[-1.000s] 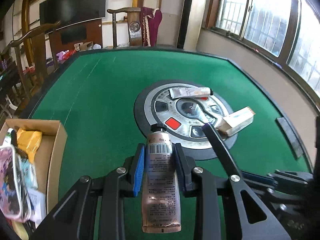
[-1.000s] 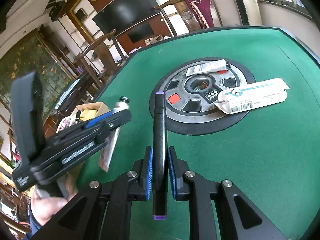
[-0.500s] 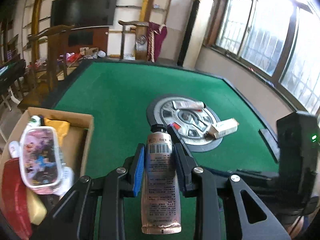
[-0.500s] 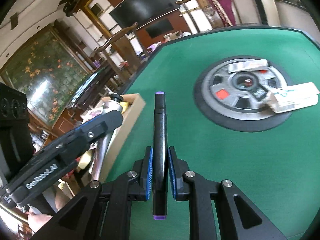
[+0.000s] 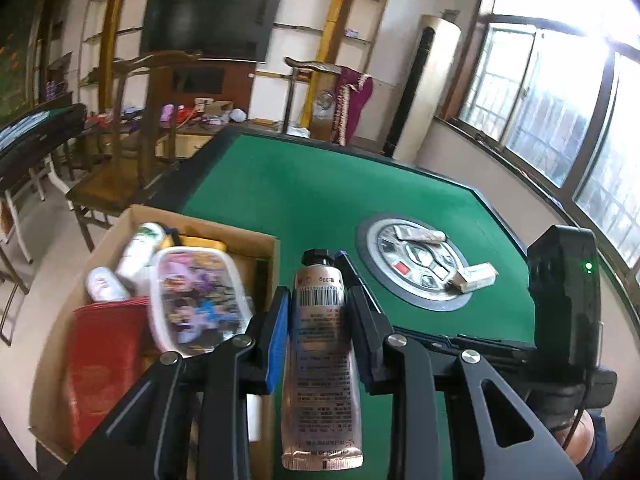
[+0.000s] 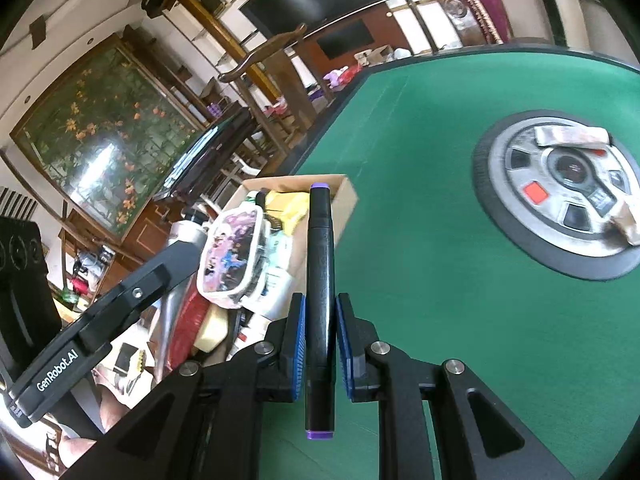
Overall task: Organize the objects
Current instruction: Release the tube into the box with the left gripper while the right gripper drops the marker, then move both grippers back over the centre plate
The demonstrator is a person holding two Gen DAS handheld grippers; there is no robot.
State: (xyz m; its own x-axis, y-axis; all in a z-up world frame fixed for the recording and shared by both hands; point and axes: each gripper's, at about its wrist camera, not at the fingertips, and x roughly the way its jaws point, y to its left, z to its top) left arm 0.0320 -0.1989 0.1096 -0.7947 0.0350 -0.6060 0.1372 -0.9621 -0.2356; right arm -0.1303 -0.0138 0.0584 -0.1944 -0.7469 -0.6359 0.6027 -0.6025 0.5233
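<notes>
Both grippers are swinging from the table's centre toward the cardboard box at its left edge, left gripper clamping the hand-cream tube, right gripper clamping the black marker, for dropping in.

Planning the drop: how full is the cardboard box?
Mostly full. The cardboard box already holds a patterned case, white bottles and a red pouch.

A pinkish tube with a black cap and barcode is clamped lengthwise at lower centre of the left view, cap pointing away. A black marker with purple ends is held likewise in the right view. A crowded cardboard box is seen at lower left.
</notes>
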